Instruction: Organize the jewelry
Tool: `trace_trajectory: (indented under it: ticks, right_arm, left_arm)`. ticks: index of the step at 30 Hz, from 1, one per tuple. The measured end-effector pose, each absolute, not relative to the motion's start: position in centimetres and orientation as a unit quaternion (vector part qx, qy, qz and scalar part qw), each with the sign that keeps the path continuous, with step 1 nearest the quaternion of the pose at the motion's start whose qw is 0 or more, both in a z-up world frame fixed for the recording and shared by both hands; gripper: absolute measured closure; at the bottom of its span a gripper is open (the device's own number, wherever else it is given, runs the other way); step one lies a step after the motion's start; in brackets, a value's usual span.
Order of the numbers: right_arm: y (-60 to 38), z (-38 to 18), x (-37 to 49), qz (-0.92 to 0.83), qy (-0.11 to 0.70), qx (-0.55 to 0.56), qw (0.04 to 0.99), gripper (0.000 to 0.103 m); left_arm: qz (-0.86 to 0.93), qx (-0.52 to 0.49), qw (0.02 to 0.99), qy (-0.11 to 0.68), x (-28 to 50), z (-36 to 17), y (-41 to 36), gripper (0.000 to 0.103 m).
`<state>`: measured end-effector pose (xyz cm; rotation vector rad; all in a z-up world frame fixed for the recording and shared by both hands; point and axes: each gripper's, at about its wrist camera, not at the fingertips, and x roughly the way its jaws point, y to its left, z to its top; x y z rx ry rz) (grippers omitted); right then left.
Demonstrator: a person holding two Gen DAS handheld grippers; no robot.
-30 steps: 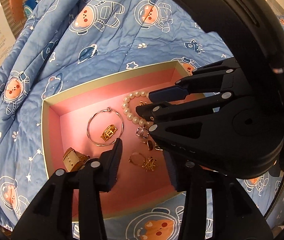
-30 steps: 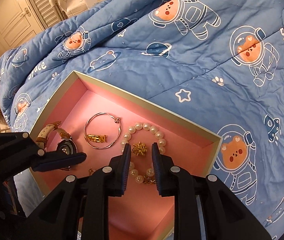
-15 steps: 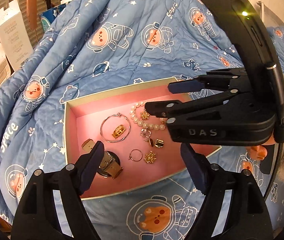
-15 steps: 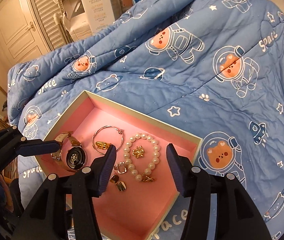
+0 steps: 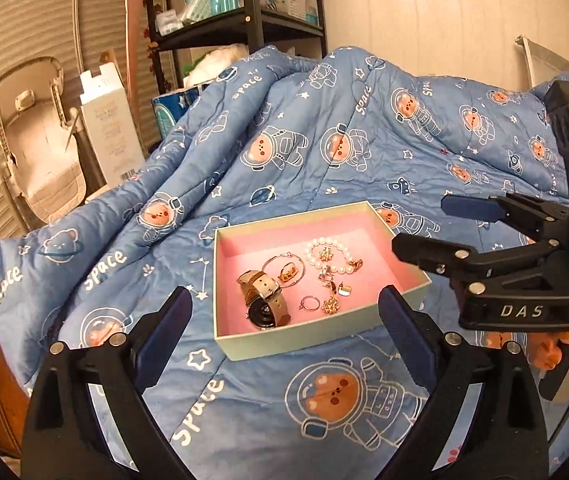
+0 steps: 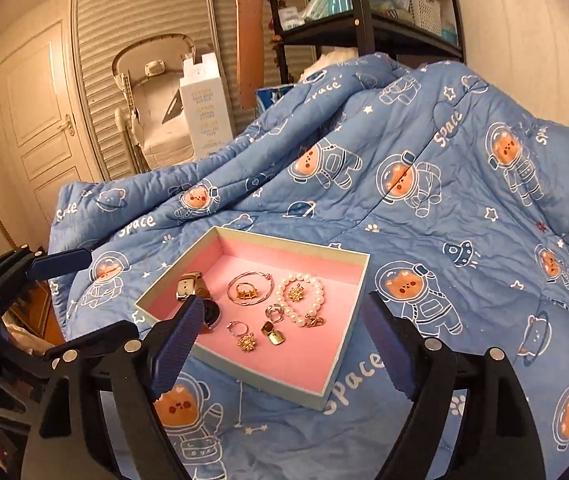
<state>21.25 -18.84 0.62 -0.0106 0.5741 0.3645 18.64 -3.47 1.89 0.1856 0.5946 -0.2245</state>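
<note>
My left wrist cam sits just behind the left gripper (image 5: 284, 320), looking fwd and angled down over its two fingers onto the blue quilt (image 5: 364, 168). The pink-lined box (image 5: 324, 340) lands centre frame, near but not close-up; the right gripper (image 5: 424, 228) pokes in from the right edge. Top of frame catches a black shelf (image 5: 252, 20) and slatted doors.

My right wrist cam does likewise from behind the right gripper (image 6: 280, 332), same down-tilt, set further right, so I see the box (image 6: 244, 372) corner-on. The left gripper (image 6: 60, 260) shows at left edge.

Both views share box, quilt (image 6: 424, 200), shelf (image 6: 360, 20), and each other's gripper.
</note>
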Motion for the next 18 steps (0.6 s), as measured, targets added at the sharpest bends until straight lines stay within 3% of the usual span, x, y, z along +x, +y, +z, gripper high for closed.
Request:
trace_trajectory:
  ticks: [8,18]
  right_arm:
    - [-19.9,1.8,13.9,0.121,0.211,-0.029,0.97,0.018]
    - [-20.1,0.5,6.1,0.087,0.228,-0.014,0.97,0.015]
  left_arm:
    - [-0.056,0.074,0.957,0.274,11.5,1.4,-0.3,0.009]
    - [-0.024,0.002,0.967,0.254,4.8,1.3,-0.4,0.006]
